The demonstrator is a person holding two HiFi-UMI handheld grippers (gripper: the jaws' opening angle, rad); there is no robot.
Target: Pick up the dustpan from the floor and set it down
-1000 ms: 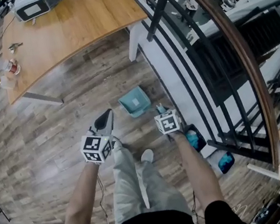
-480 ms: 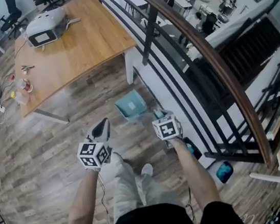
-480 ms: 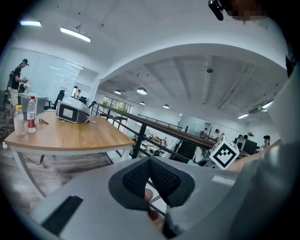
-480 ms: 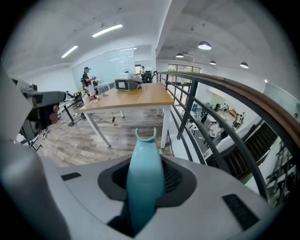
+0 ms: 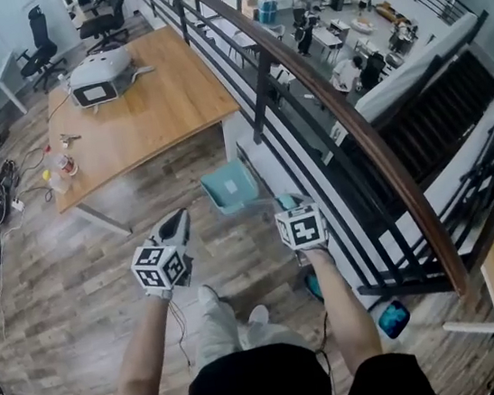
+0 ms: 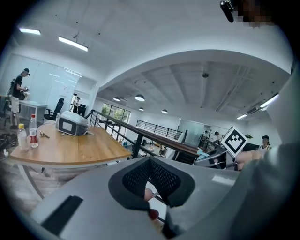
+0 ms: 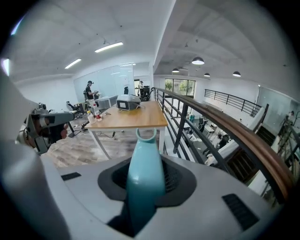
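Note:
In the head view the teal dustpan [image 5: 230,188] hangs above the wood floor, just left of the railing. Its pan faces away from me. My right gripper [image 5: 286,205] is shut on its handle, with the marker cube behind the grip. The right gripper view shows that teal handle [image 7: 145,164] standing up between the jaws, its hanging loop on top. My left gripper [image 5: 179,220] is held up to the left of the dustpan and apart from it. Its jaws are together with nothing in them. In the left gripper view the left gripper [image 6: 150,165] shows its mesh pads meeting.
A wooden table [image 5: 149,114] stands ahead on the left, carrying a grey-white device [image 5: 101,78] and bottles [image 5: 58,166]. A black railing with a wooden handrail [image 5: 363,144] runs along the right. My feet [image 5: 211,297] are below, and a blue-green object [image 5: 393,317] lies by the railing posts.
Both grippers have risen, and the dustpan has come up off the floor in the right gripper. The floor and table now look farther below.

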